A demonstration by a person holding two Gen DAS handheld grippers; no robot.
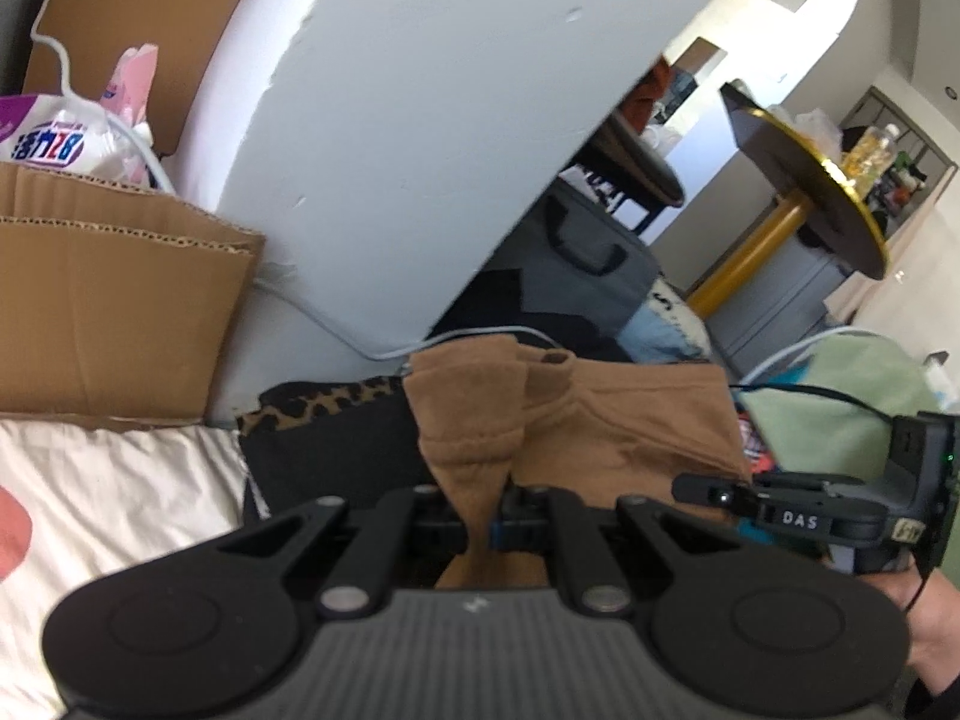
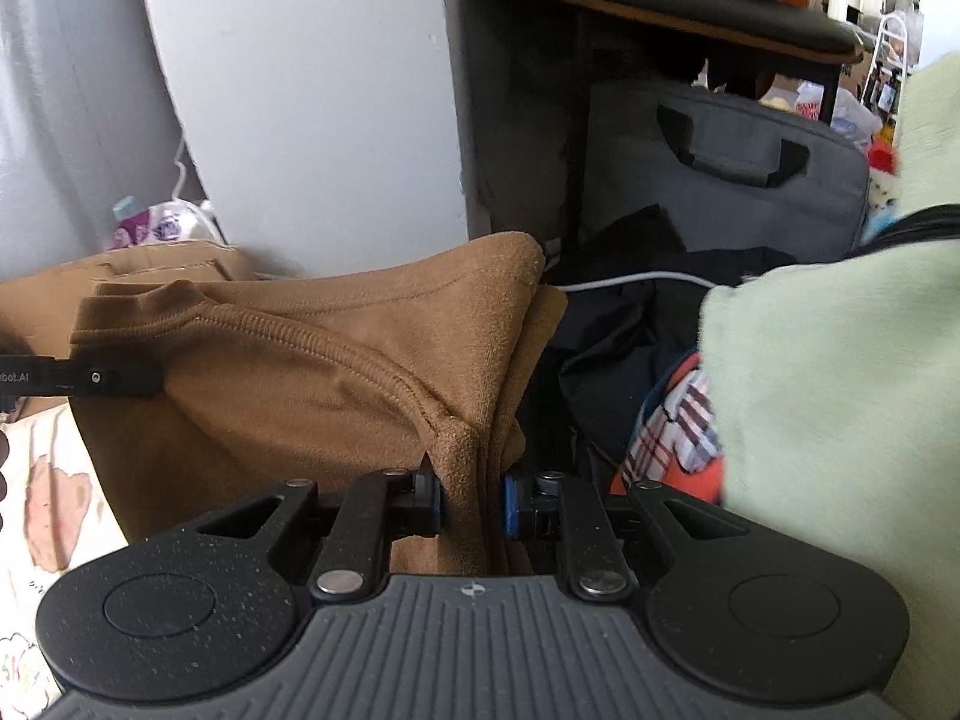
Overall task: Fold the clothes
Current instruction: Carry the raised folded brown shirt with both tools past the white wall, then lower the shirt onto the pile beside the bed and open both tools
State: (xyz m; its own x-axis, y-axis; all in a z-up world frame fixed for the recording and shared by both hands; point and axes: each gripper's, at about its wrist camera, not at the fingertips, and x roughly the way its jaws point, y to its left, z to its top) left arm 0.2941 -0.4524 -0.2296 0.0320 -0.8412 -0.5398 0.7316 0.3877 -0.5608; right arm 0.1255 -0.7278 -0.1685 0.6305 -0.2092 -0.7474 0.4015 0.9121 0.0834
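Left wrist view: the brown garment point(image 1: 576, 414) hangs bunched between the two grippers, above a black cloth with a leopard-print edge point(image 1: 324, 402). The left gripper point(image 1: 480, 525) is pressed together on a narrow fold of the brown garment, which rises from the pads and spreads to the right. Beyond the garment on its right, the right gripper point(image 1: 708, 489) reaches in sideways, its body held by a hand point(image 1: 924, 630) at the frame edge. Behind the brown garment stands a white wall panel point(image 1: 420, 120), with cardboard point(image 1: 108, 312) to its left and a white cable point(image 1: 336, 330) running along the base. A pale green cloth point(image 1: 840, 402) lies right of the garment (partly behind the right gripper).

In the right wrist view, the right gripper point(image 2: 471, 501) pinches a thick gather of the brown garment point(image 2: 312, 360) between its blue pads, the jaws standing a little apart around the fabric. The ribbed seam of the garment runs up to the left, where the tip of the left gripper point(image 2: 114, 381) holds its far edge. Right of the garment lie dark clothes point(image 2: 606, 348), a plaid cloth point(image 2: 678, 426) and the pale green cloth point(image 2: 840, 390); behind it sits a grey bag point(image 2: 720, 180) with a black handle
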